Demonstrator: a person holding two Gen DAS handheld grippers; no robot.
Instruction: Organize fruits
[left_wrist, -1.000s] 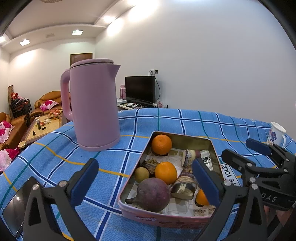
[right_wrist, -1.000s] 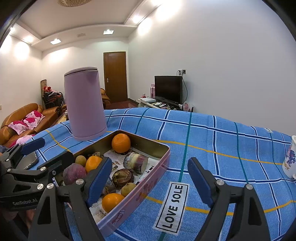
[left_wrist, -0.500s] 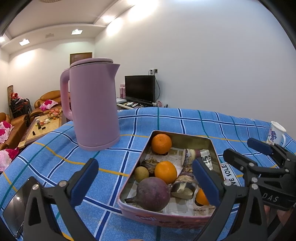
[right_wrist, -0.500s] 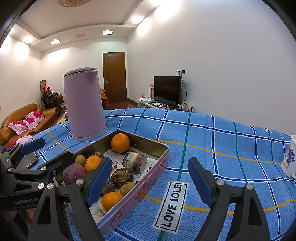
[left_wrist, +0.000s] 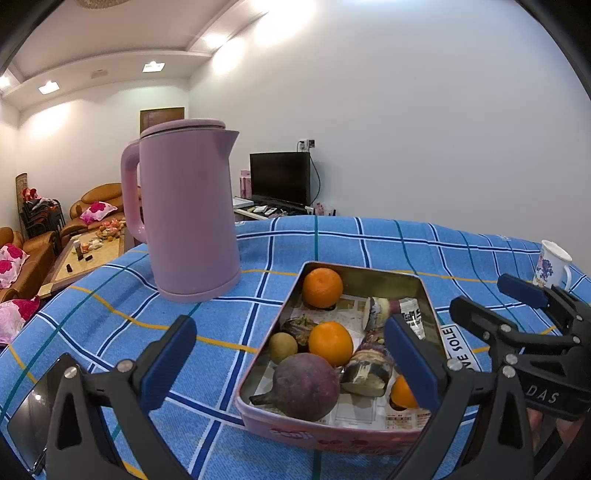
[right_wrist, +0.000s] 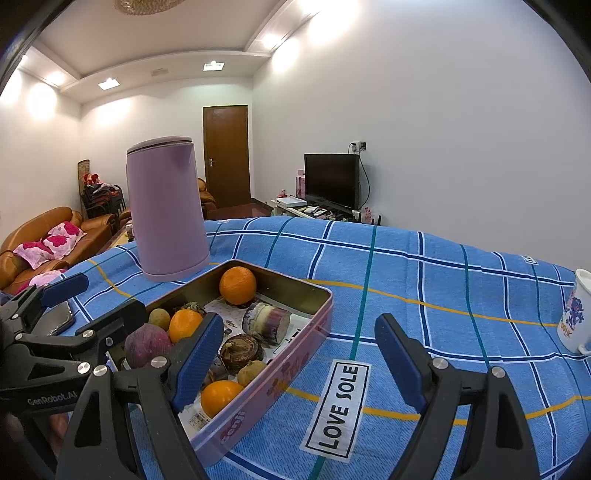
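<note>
- blue checked cloth (left_wrist: 369, 240) covers the counter, and everything i work with sits on it; my left gripper (left_wrist: 288, 362) hangs low at the near edge, jaws spread wide with nothing between them, the phone (left_wrist: 33, 402) lying just under its left finger.
- the lilac kettle (left_wrist: 184, 214) stands upright behind and to the left of the tin, clear of the fruit, so i judge it is no part of the sorting.
- the pink tin (left_wrist: 332, 439) holds all the fruit i can see, on a paper lining: a dark purple one (left_wrist: 306, 384) nearest me, three oranges (left_wrist: 330, 341), two small brown ones (right_wrist: 251, 372), and some cut or wrinkled pieces i cannot name. none lies loose on the cloth, which fits fruit already gathered or fruit waiting to be taken out.
- my right gripper (right_wrist: 299, 362) hovers over the tin's right rim, jaws equally wide and empty, its left finger above the fruit, its right over the "love sole" label (right_wrist: 338, 406).
- the white mug (right_wrist: 576, 314) stands well apart at the far right.
- against half a second and a second ago, almost nothing differs: same fruit in the same spots, both grippers equally open, only a slight drift in framing.
</note>
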